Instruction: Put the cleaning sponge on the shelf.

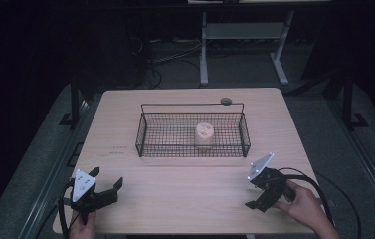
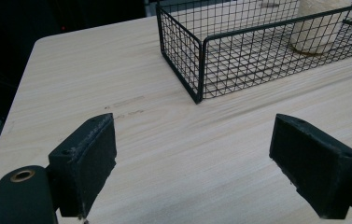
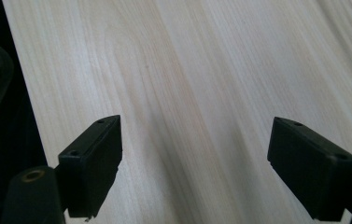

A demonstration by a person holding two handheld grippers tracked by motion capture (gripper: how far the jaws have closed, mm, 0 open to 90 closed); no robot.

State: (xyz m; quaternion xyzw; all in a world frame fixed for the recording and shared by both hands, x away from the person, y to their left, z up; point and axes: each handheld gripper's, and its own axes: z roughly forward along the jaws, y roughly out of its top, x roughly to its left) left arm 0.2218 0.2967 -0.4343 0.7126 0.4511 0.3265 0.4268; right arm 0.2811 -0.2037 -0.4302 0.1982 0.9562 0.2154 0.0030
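The room is dark beyond the table (image 1: 190, 199), so the floor, the cables and the pale frame legs behind it are hard to make out. The landmark is the black wire basket (image 1: 193, 130), which sits on the far half of the table, roughly centred. Inside it, right of its middle, stands a pale cylindrical object (image 1: 204, 135) with holes in its top; what it is made of I cannot tell. In the left gripper view it (image 2: 314, 28) is cut off by the top edge and seen through the mesh of the basket (image 2: 201, 70). A small round dark thing (image 1: 226, 101) lies just behind the basket's far right corner, too small to identify.

Both claws are well in front of the basket, on the near side of the table. The left claw (image 1: 108, 185) is off the basket's near left corner, its jaws spread wide with nothing between them; only bare wood shows between its pads (image 2: 89, 161). The hand (image 1: 82, 228) that holds it is cut off by the bottom edge.

The right claw (image 1: 254, 205) is off the basket's near right corner, tipped down toward the tabletop, jaws released and empty, its pads (image 3: 96, 161) standing far apart over plain wood. Its hand (image 1: 305, 203) grips the body, cable (image 1: 324, 191) looping behind.

Nothing lies between either claw and the basket.
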